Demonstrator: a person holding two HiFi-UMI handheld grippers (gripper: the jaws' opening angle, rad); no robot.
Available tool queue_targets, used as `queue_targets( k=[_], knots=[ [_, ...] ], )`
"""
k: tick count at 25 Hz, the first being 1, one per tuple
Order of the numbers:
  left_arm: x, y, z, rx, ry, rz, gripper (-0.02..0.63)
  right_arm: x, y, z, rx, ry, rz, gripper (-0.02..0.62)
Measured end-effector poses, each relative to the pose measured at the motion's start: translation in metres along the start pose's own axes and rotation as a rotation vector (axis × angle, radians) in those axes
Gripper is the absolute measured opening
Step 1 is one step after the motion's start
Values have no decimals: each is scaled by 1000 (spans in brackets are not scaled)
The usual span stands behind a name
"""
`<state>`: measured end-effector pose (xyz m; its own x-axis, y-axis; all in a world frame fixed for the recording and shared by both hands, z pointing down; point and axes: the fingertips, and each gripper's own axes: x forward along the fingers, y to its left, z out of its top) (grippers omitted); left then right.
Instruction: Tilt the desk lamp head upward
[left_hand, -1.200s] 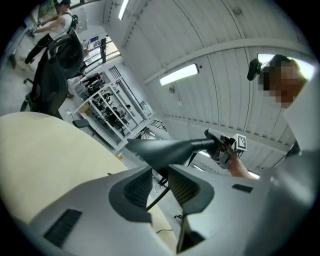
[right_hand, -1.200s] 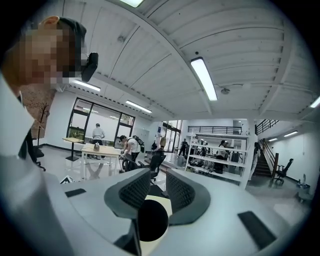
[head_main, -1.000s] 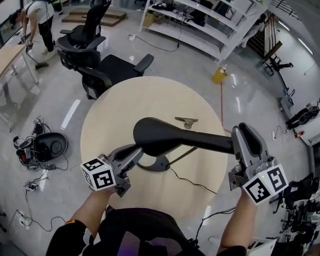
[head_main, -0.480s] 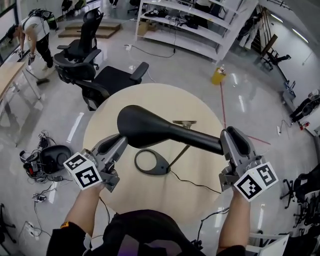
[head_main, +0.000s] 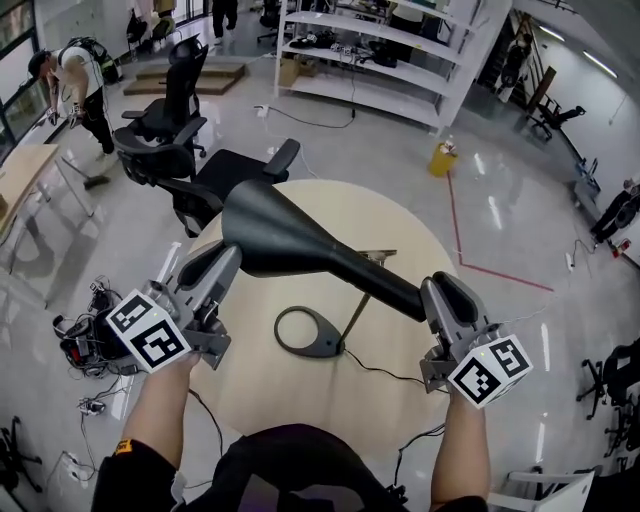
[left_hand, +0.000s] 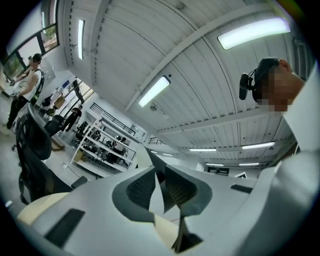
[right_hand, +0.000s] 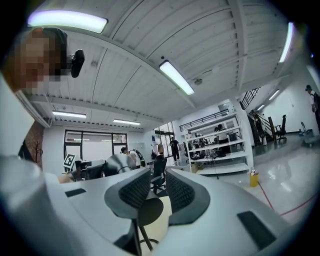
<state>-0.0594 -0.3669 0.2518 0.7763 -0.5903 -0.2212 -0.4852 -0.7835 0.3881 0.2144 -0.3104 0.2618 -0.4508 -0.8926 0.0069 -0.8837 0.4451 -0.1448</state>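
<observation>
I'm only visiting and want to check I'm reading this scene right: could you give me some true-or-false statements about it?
The lamp's base sits on the round table. True.
The right tongs grip the lamp's arm. True.
The lamp head lies flat on the table. False: it hangs above the table.
A mug stands on the table. False: there is no mug; a metal clip lies there.
The office chair behind the table is white. False: it is black.
</observation>
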Motion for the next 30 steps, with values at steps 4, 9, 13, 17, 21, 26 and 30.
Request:
queue_targets(
  k=[4, 9, 13, 17, 21, 26, 30],
  knots=[
    [14, -14, 22, 63, -10, -6, 107, -2, -4, -12, 67, -21, 8, 100],
    [33, -41, 45, 133, -26, -32, 101, -5, -8, -26, 105, -28, 9, 100],
    [47, -66, 62, 184, -33, -68, 95, -8, -12, -34, 149, -49, -23, 100],
    [56, -86, 66, 217, -40, -94, 91, -11, -22, -47, 194, -78, -42, 100],
    [62, -98, 72, 234, -48, -115, 86, -6, -24, -56, 234, -93, -48, 100],
    [74, -118, 78, 256, -49, -143, 83, -5, -26, -64, 267, -90, -81, 90],
    [78, -127, 81, 260, -56, -159, 81, -3, -24, -66, 273, -93, -92, 71]
  ],
)
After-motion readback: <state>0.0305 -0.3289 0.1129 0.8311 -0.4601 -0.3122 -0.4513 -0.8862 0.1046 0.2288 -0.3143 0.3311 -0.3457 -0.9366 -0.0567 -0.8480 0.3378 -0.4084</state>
